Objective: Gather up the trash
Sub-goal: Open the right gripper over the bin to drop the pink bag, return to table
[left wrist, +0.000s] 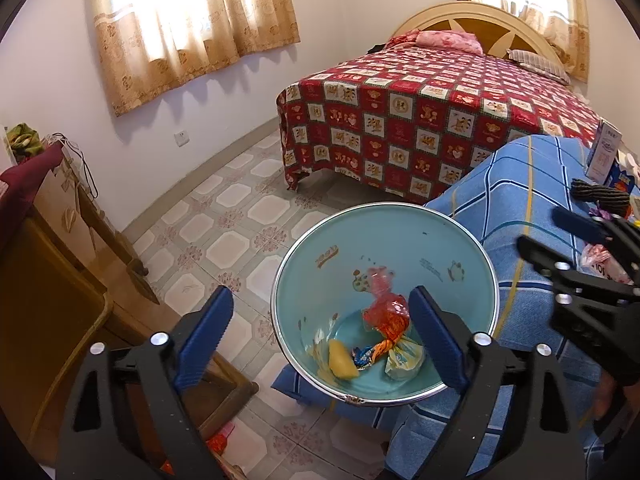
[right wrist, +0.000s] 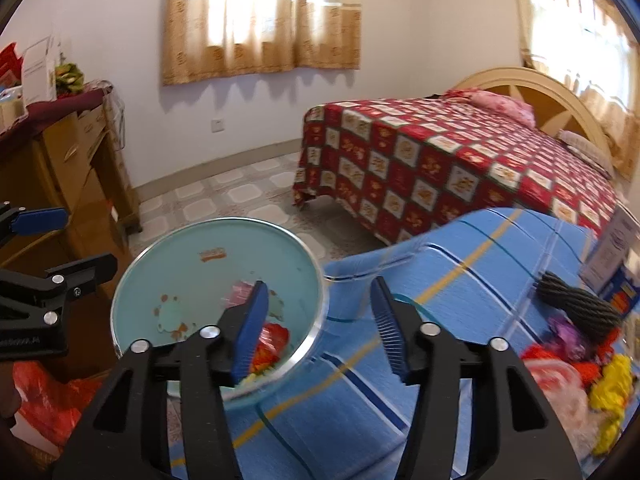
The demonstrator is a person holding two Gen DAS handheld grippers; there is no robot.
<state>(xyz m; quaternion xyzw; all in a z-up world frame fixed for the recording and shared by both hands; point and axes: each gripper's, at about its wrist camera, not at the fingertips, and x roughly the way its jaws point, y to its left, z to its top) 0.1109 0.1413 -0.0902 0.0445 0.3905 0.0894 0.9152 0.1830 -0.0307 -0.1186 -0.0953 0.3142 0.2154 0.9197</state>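
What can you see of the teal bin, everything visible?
The bin is round, open-topped, pale teal inside with a shiny metal-looking rim and faded cartoon prints on its wall. It stands on the tiled floor, against the blue checked cloth. At its bottom lie crumpled wrappers and a yellow scrap. Neither tongs touch it.
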